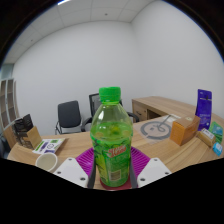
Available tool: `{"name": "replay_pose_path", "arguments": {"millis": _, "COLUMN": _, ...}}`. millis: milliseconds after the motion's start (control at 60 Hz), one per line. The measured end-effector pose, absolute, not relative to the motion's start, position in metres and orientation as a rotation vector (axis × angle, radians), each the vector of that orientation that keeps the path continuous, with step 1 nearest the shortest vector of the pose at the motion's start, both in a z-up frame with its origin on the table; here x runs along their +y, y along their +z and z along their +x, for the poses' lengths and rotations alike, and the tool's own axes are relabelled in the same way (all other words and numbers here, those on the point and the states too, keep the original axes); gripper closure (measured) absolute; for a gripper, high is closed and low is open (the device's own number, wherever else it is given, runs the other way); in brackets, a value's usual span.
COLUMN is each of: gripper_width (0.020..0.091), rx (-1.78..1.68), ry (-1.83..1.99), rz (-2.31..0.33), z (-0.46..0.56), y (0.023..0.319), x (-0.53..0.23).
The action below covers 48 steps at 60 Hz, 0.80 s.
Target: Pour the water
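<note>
A green plastic bottle (111,140) with a green cap and a green-and-red label stands upright between my gripper's (111,172) two fingers. Both magenta pads (83,160) press against its sides at label height, so the gripper is shut on it. The bottle's base is hidden below the fingers, so I cannot tell whether it rests on the wooden table (170,155) or hangs above it. A white paper cup (47,160) sits on the table to the left of the bottle.
A brown cardboard box (21,135) lies at the left. To the right are a small orange box (183,130), a round white disc (155,128) and a blue carton (204,106). Two black office chairs (69,115) stand beyond the table by a white wall.
</note>
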<state>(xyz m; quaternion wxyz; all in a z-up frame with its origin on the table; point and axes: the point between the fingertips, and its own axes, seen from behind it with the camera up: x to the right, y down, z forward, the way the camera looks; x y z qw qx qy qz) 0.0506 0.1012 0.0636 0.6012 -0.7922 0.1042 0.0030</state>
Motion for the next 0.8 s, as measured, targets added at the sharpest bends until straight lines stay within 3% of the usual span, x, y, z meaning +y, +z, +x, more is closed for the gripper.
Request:
{"name": "replay_pose_path", "arguments": {"millis": 83, "gripper_width": 0.0557, "rx": 0.256, "ry": -0.018, "rz": -1.865, "z": 0.053, "y": 0.061, "x": 0.102}}
{"name": "replay_pose_path", "arguments": {"millis": 250, "gripper_width": 0.025, "rx": 0.241, "ry": 0.008, "rz": -1.952, "z": 0.037, "y": 0.057, "x": 0.076}}
{"name": "replay_pose_path", "arguments": {"millis": 517, "gripper_width": 0.026, "rx": 0.186, "ry": 0.027, "rz": -2.118, "z": 0.011, "y": 0.074, "x": -0.042}}
{"name": "replay_pose_path", "arguments": {"millis": 800, "gripper_width": 0.0263, "rx": 0.099, "ry": 0.048, "rz": -2.133, "z": 0.003, "y": 0.163, "x": -0.111}}
